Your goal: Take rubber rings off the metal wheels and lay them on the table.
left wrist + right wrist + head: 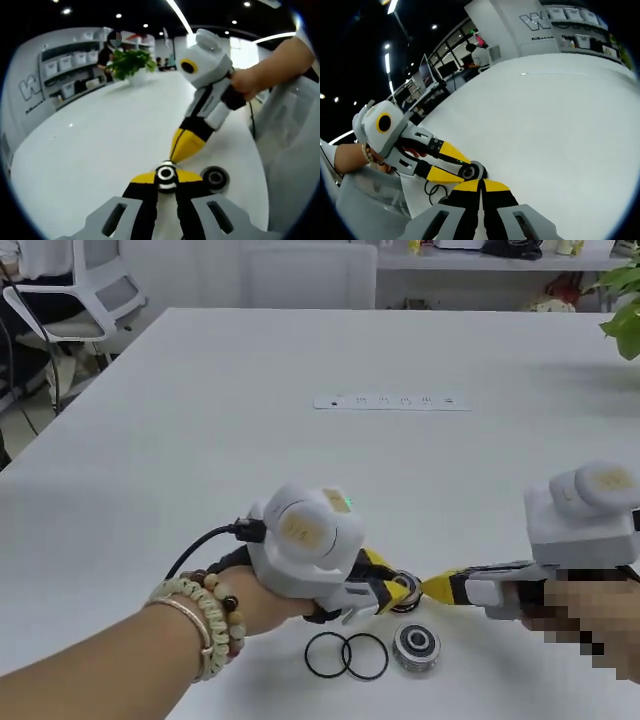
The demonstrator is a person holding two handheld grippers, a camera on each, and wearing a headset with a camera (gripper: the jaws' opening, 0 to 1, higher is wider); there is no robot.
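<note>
My left gripper [399, 592] points right and is shut on a small metal wheel [407, 599], held just above the white table. In the left gripper view the wheel [166, 178] sits between the yellow jaw tips. My right gripper [429, 588] comes in from the right with its jaws pressed together, and its tips [174, 156] touch the wheel's rim. Whether they pinch a ring I cannot tell. In the right gripper view the wheel [468, 172] lies just beyond my right gripper [480, 183]. A second wheel [415, 647] lies on the table beside two black rubber rings [346, 655].
A white power strip [392, 401] lies flat at mid-table. An office chair [85, 290] stands at the far left corner, and a green plant [625, 310] at the right edge. The table's near edge is close below the rings.
</note>
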